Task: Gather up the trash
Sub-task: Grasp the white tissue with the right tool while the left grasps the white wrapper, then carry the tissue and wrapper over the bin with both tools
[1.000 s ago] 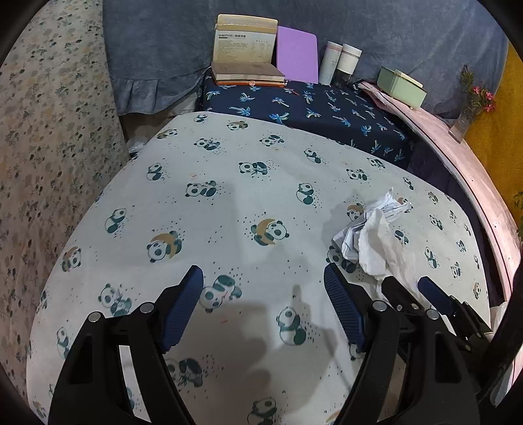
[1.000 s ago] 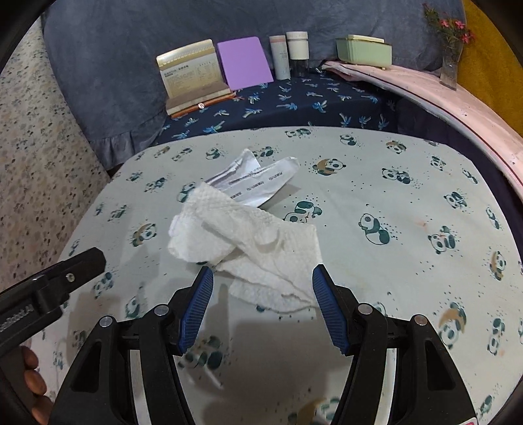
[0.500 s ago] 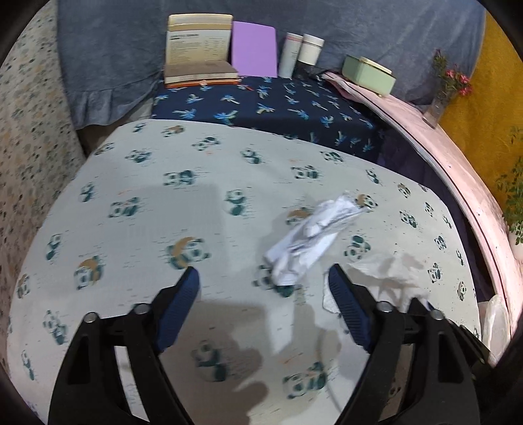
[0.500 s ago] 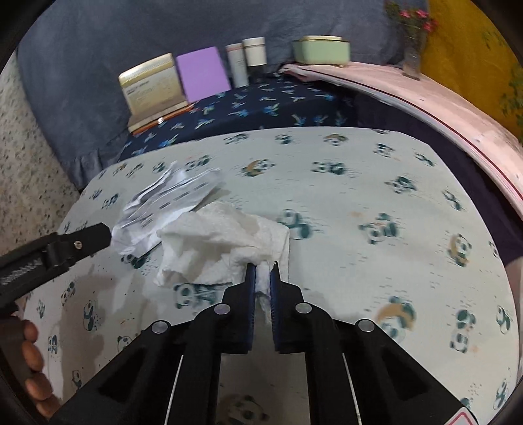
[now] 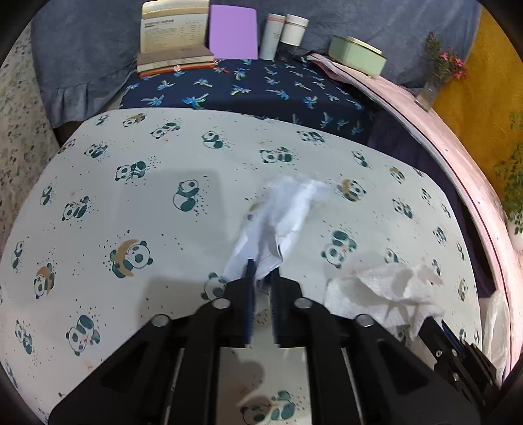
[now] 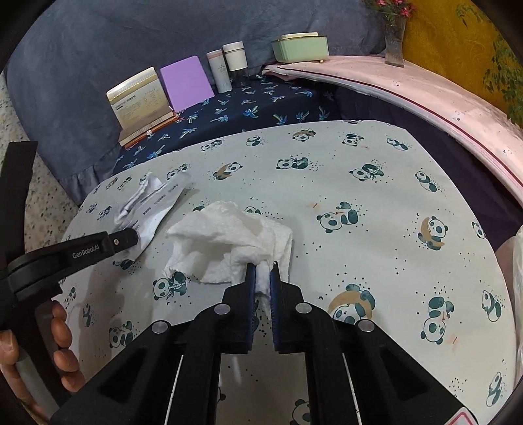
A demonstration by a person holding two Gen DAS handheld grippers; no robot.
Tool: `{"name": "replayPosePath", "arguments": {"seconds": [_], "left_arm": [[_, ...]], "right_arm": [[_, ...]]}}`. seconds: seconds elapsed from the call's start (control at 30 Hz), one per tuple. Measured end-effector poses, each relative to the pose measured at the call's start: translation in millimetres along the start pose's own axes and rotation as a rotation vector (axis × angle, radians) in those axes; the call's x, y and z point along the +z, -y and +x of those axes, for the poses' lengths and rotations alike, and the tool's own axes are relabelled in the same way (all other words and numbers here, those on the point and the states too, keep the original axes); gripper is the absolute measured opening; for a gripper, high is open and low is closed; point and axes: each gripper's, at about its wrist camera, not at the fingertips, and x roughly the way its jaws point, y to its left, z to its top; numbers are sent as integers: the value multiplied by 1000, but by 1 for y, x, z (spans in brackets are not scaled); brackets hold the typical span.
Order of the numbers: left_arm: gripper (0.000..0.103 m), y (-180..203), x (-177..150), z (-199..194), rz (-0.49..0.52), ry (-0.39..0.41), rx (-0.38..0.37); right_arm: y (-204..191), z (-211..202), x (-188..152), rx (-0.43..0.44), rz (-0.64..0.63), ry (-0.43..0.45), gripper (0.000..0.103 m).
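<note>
A crumpled printed paper wrapper [image 5: 281, 215] lies on the panda-print tablecloth [image 5: 130, 196]. My left gripper [image 5: 261, 278] is shut on its near end. It also shows in the right wrist view [image 6: 153, 209], with the left gripper [image 6: 130, 233] at its edge. A white paper towel [image 6: 228, 238] lies just right of the wrapper. My right gripper [image 6: 261, 271] is shut on its near edge. The towel also shows in the left wrist view [image 5: 385, 291], with the right gripper [image 5: 438, 327] at its lower right.
Behind the table, a dark palm-print surface [image 5: 248, 88] holds a book stack [image 5: 173, 42], a purple card [image 5: 232, 31], two white bottles [image 5: 287, 31] and a green tin [image 5: 354, 54]. A pink ledge [image 6: 408, 91] with a flower vase [image 6: 394, 39] runs along the right. A white bag [image 5: 497, 327] sits at the right edge.
The left gripper has moved right over the wrapper and shut on it. The right gripper shut on the paper towel and has pulled it a little to the right.
</note>
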Motion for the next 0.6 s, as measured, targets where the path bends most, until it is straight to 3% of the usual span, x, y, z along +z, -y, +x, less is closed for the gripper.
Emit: {"name": "replayPosePath", "arguments": {"seconds": [0.3, 0.6], "left_arm": [[5, 31, -15, -38, 48, 27, -33], [5, 92, -43, -87, 136, 57, -82]], "right_arm": [[14, -38, -2, 0, 26, 47, 8], [51, -102, -12, -20, 72, 124, 8]]}}
